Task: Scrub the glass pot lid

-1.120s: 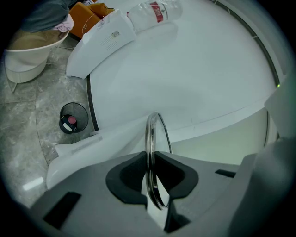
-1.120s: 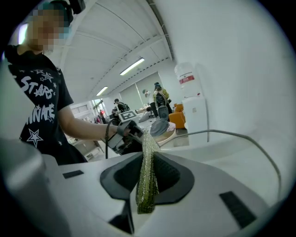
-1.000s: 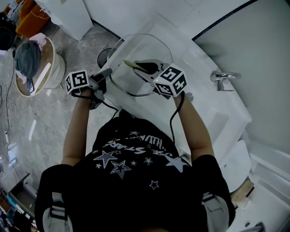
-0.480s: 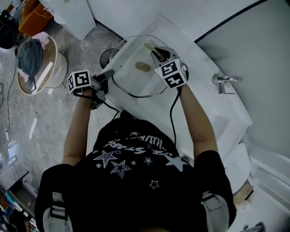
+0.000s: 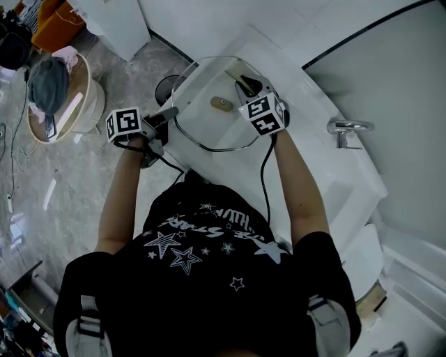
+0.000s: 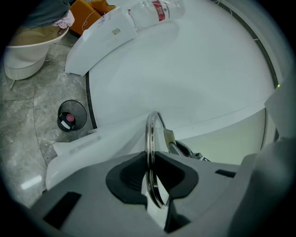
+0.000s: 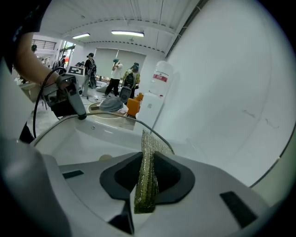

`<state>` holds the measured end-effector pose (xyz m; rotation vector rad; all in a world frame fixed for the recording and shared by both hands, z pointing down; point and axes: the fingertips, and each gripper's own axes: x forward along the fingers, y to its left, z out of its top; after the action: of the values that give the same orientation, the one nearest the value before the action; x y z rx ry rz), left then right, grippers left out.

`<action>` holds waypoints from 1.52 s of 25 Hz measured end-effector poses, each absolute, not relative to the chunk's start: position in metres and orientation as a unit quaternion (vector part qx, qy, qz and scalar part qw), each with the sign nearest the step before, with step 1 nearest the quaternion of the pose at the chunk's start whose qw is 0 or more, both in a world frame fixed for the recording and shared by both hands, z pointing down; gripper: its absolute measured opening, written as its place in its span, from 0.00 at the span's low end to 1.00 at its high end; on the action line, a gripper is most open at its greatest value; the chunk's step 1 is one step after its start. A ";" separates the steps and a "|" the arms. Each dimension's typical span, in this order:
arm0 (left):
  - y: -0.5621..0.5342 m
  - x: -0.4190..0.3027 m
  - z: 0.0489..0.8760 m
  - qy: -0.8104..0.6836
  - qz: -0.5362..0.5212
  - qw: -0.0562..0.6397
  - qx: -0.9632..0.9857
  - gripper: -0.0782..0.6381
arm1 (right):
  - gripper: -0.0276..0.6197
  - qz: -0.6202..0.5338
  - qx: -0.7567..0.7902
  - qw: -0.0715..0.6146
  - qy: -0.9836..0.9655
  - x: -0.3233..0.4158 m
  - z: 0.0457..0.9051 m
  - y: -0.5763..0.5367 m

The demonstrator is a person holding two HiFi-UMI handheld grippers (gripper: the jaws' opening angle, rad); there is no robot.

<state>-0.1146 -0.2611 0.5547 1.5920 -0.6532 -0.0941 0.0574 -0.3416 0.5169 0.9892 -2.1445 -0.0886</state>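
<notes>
The left gripper [image 6: 150, 187] has its jaws pinched on the metal rim of the glass pot lid [image 6: 151, 134], which that view sees edge-on, running up the middle of the frame. The right gripper [image 7: 145, 185] has its jaws clamped on a folded yellow-green mesh scouring pad [image 7: 147, 162]. The pad's free end rises to the arc of the lid's rim (whether it presses on the glass cannot be told). In the head view the lid is a broad clear disc in the upper middle of the frame, with its brownish knob [image 5: 221, 103] near the centre. It is gripped at its left edge, and the right gripper sits over its upper right part. Under the lid lies a white sink surround [image 5: 327, 181], with a chrome tap [image 5: 346, 129] at the right of the frame. To the left is grey marble floor [image 5: 77, 188], where a dark round bin [image 6: 71, 118] stands. A clear bottle [image 6: 157, 9] with a red label shows at the top of the left gripper view.
</notes>
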 end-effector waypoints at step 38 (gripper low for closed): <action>-0.259 -0.117 0.556 -0.305 -0.036 0.649 0.696 0.20 | 0.16 0.130 0.135 0.369 -0.910 -0.049 0.528 -0.195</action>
<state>-0.1170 -0.2588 0.5556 1.5813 -0.6939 -0.0817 -0.0490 -0.1952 0.5279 0.3460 -2.3363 0.3335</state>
